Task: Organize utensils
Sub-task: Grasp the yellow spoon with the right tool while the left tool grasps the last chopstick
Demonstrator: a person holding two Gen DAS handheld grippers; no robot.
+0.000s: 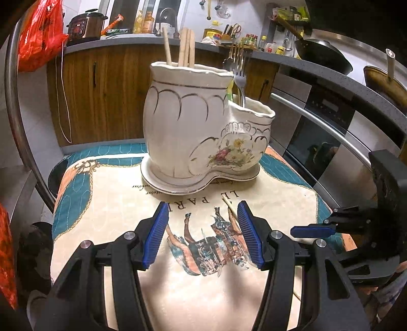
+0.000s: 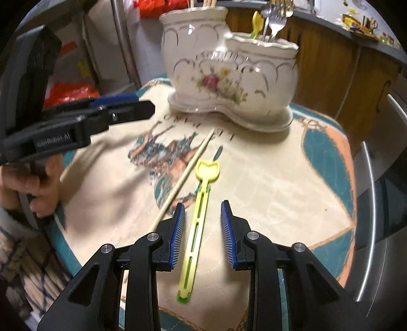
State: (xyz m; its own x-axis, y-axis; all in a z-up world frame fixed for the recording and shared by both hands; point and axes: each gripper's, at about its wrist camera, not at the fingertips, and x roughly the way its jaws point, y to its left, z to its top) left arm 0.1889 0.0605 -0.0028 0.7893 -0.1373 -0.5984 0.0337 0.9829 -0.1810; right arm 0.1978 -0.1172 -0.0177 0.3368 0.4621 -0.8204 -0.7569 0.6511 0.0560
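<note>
My right gripper (image 2: 202,235) hangs open over the yellow utensil (image 2: 195,229) on the cloth, left gripper (image 1: 202,235) open near the chopstick (image 2: 185,175); next, probably, lower and pinch.

Home kitchen: counter (image 1: 142,43) with rice cooker (image 1: 85,25), wok (image 1: 323,54), built-in oven (image 1: 323,127).

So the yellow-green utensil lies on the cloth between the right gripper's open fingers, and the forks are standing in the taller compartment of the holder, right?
Not quite. The forks stand in the shorter compartment of the holder, as the right wrist view shows. The rest holds: the yellow-green utensil lies on the cloth between the right gripper's open fingers.
</note>
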